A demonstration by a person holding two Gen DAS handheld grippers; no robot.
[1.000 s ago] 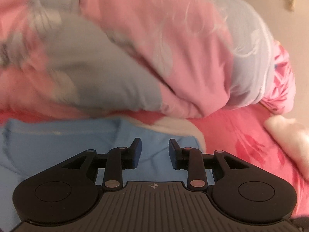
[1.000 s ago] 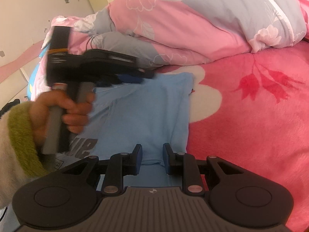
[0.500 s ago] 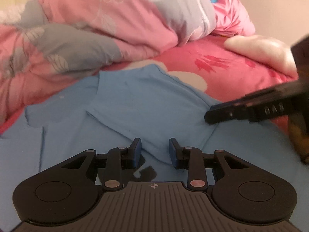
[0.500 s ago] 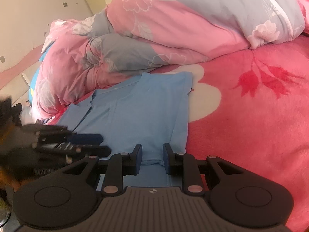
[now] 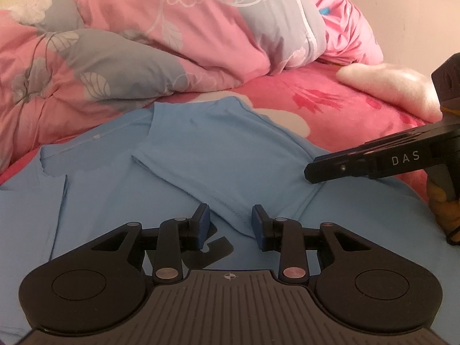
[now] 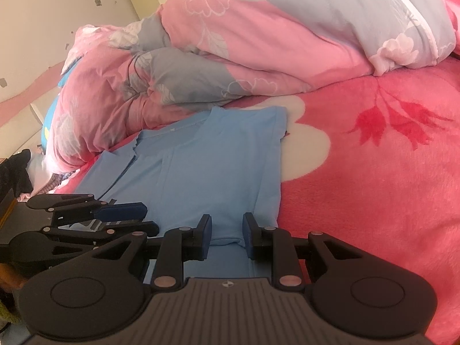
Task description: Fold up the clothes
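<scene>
A pink-and-grey floral duvet (image 5: 161, 57) lay bunched well beyond both sets of fingers. The light blue T-shirt (image 6: 218, 161) lay flat on the pink blanket (image 6: 373, 178), directly under them. The left gripper (image 5: 230, 225) stood parted over a folded sleeve hem, gripping nothing. The right gripper (image 6: 227, 235) likewise stood parted and empty at the shirt's edge.

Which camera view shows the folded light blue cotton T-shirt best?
The right wrist view: the folded light blue cotton T-shirt shows from collar to near fold. The left wrist view shows its sleeve hem close up, edges cropped.
</scene>
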